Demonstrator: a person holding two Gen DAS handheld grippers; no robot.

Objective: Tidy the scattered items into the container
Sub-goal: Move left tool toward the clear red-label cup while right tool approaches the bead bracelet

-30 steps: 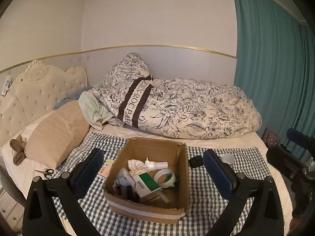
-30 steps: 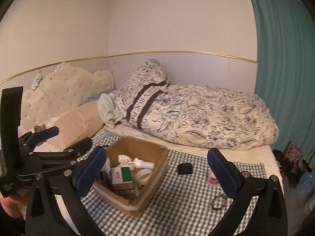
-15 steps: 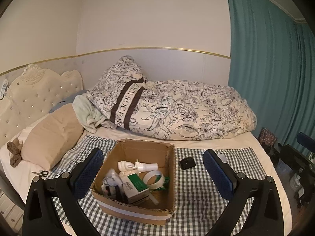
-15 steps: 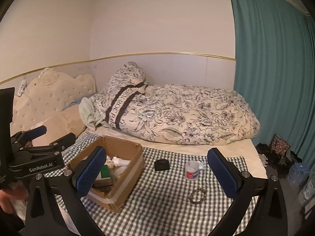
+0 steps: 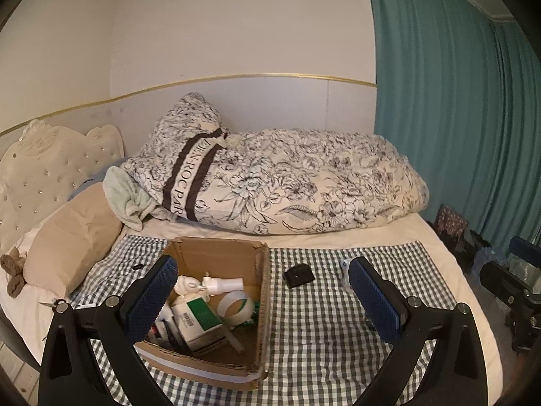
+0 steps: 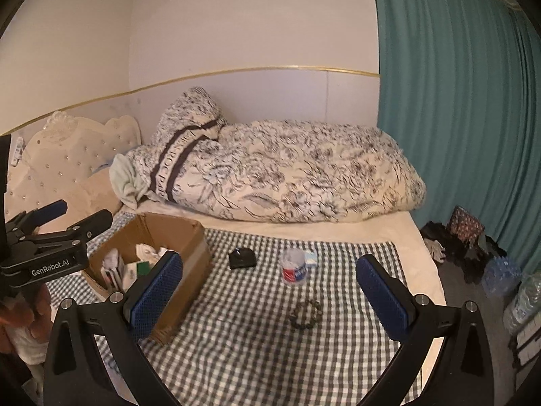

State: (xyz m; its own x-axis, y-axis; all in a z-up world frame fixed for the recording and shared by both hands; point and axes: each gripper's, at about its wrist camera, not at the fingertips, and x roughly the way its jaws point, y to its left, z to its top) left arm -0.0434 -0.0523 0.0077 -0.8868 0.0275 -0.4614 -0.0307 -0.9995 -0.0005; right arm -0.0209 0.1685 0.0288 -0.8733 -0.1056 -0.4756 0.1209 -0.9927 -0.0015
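A cardboard box (image 5: pixel 262 291) (image 6: pixel 192 247) sits on a checked cloth on the bed, holding a green-and-white carton (image 5: pixel 199 318), a tape roll (image 5: pixel 235 308) and a white fitting (image 5: pixel 219 284). To its right on the cloth lie a small black case (image 5: pixel 297 275) (image 6: pixel 241 258), a clear cup with a red-blue label (image 6: pixel 294 270), a small blue-white packet (image 6: pixel 311 258) and a bead bracelet (image 6: pixel 306 314). My left gripper (image 5: pixel 263 301) hovers open above the box's right half. My right gripper (image 6: pixel 270 301) is open above the cloth, over the cup and bracelet. Both hold nothing.
A rolled floral duvet (image 5: pixel 287 186) lies along the wall behind the cloth. A beige pillow (image 5: pixel 71 237) and a tufted headboard (image 5: pixel 44 172) are at the left, with scissors (image 5: pixel 50 302) near the bed's edge. A teal curtain (image 6: pixel 456 101) hangs at the right, above bottles (image 6: pixel 500 274) on the floor.
Both views have swung to the right. The box has slid left in frame, and the cup, the black case and the bracelet have come toward the middle of the right wrist view. Both grippers stayed open.
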